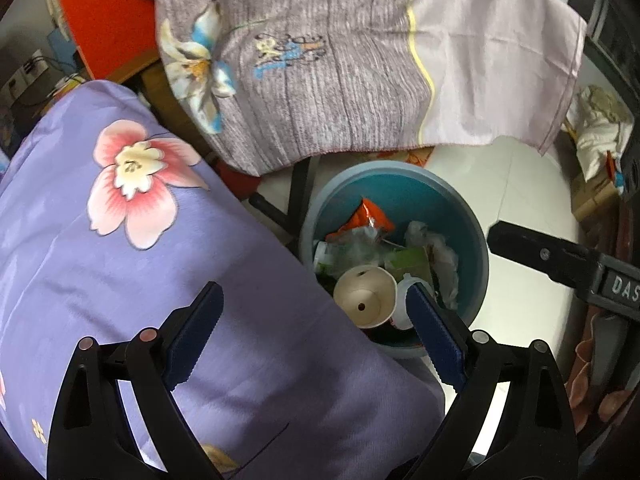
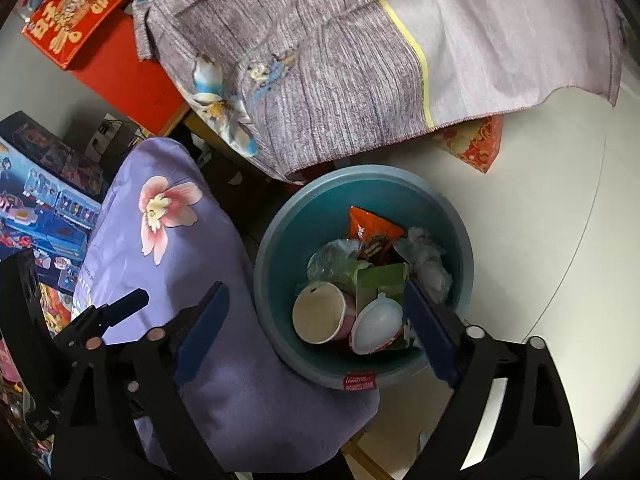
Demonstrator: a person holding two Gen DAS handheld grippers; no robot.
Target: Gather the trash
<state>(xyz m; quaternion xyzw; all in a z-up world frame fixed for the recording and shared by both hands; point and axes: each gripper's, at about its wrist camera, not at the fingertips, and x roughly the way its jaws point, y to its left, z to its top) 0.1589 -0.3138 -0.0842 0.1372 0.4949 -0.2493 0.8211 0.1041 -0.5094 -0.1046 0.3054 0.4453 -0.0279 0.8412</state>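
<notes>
One teal trash bin, lower centre of frame, holds one paper cup, one white lid, one orange wrapper and crumpled plastic. Two grippers angle downward above it: left gripper and right gripper, each spread wide, gripping nothing. One purple floral cushion lies at left.

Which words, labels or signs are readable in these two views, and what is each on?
"DAS", cut off at the edge: right tool.
Large gold characters: red box, not readable with confidence.
Red label on the bin rim: upside down, too blurred.
Embroidered motif on grey cloth: illegible.
Toy boxes: print too small.
</notes>
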